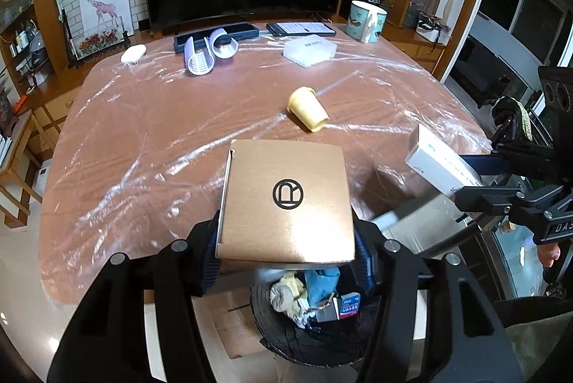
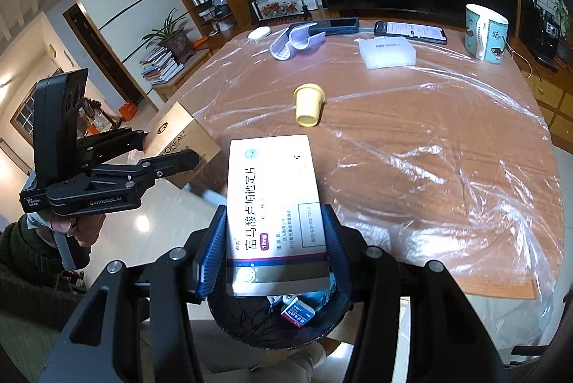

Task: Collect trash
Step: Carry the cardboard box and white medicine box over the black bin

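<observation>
While both boxes hang past the table edge [image 1: 107, 118], the bin [image 1: 304, 340] sits right below them. The left gripper [image 1: 286, 261] pinches a gold carton [image 1: 286, 200] marked "R" and "L'OREAL"; the right gripper [image 2: 272, 257] pinches a white medicine box [image 2: 275, 211], "10mg", long axis pointing away.

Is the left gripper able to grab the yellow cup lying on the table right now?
Probably not yet. The left gripper already has its fingers closed on the gold box, so there is no room for the yellow cup. The table between them looks clear, so after dropping the box it likely could.
</observation>
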Motion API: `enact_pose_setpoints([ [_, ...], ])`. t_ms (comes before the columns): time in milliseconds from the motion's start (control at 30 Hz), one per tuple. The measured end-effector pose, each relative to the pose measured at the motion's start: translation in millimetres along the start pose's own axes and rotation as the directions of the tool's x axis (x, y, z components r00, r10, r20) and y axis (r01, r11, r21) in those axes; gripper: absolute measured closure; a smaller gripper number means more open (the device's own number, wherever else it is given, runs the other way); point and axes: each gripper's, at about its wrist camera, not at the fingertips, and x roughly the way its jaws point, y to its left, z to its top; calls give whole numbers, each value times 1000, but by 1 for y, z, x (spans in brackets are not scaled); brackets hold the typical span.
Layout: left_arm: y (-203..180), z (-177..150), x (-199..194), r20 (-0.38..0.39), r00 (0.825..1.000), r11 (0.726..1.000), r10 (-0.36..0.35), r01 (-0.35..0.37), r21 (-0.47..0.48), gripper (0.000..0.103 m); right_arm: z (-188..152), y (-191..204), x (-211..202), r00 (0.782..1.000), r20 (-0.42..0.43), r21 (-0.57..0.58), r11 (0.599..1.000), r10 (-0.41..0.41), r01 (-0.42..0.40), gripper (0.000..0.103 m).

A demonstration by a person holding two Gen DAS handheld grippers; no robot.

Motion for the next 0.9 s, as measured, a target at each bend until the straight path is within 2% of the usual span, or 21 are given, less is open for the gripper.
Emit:
enact_pose_setpoints([
  [667,-23,-43,-5,-74,997,999,-10,14,52,44,-34,9,11,995,-97,-33,999,-2,-1,52],
  [900,-33,-49,-7,-74,997,997,-13,18,69,44,-44,9,15,992,-122,-28,1000,3,-7,52],
])
